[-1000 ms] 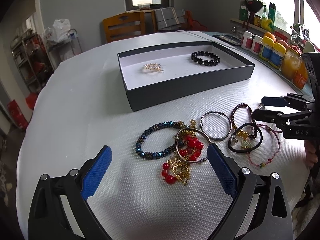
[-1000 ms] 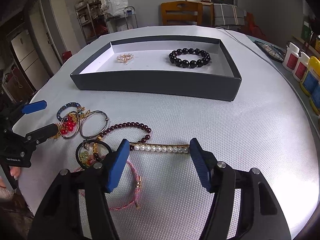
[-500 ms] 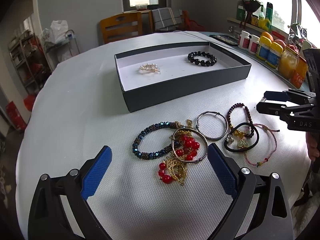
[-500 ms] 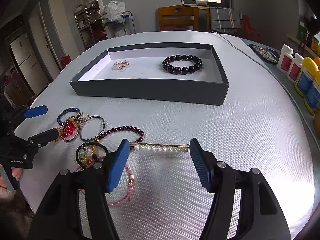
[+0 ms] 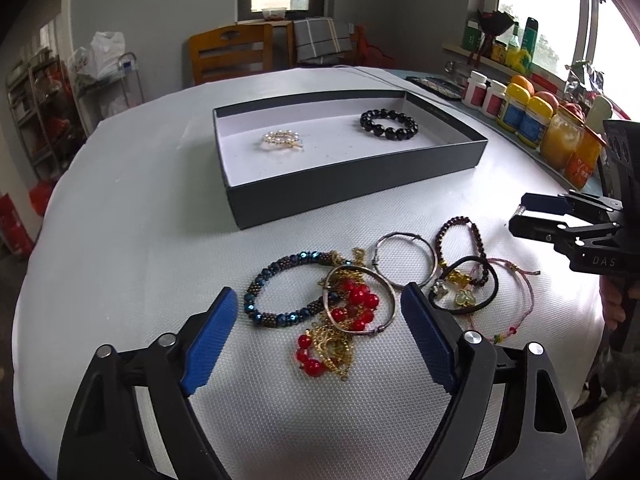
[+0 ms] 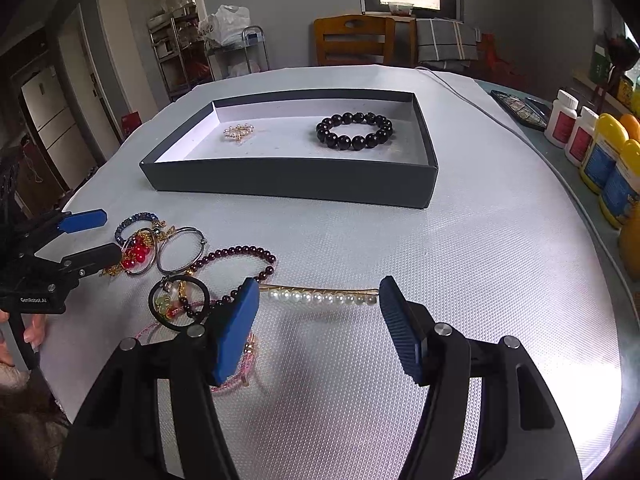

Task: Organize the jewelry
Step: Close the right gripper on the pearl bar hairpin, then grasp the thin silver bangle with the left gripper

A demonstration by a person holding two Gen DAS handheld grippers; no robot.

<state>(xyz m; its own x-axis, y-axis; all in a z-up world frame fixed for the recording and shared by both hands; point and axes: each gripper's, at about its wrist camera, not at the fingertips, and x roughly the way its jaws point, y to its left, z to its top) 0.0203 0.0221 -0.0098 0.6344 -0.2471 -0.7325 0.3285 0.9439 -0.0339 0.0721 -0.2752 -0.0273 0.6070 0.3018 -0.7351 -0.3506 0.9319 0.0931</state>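
The left gripper (image 5: 316,332) hangs over the white counter (image 5: 120,240) with its blue fingers (image 5: 208,344) spread wide and holding nothing. Between and just past them, at 12 o'clock, lies a tangle: red beads on gold chain (image 5: 340,336), a silver bangle (image 5: 358,300) over them, and a blue beaded bracelet (image 5: 280,292) at 11 o'clock. At 1 o'clock sit a second silver ring (image 5: 406,258), a dark garnet strand (image 5: 460,236), a black hair tie (image 5: 464,288) and a pink cord (image 5: 516,300).

The right gripper (image 6: 318,320) also has its fingers wide apart and empty. A pearl bar clip (image 6: 320,296) lies on the counter just beyond the fingertips, spanning the gap between them.

Farther off at 12 o'clock stands the dark tray (image 6: 296,180), holding a small pearl piece (image 6: 239,131) at its left and a black bead bracelet (image 6: 354,130) at its right, well apart.
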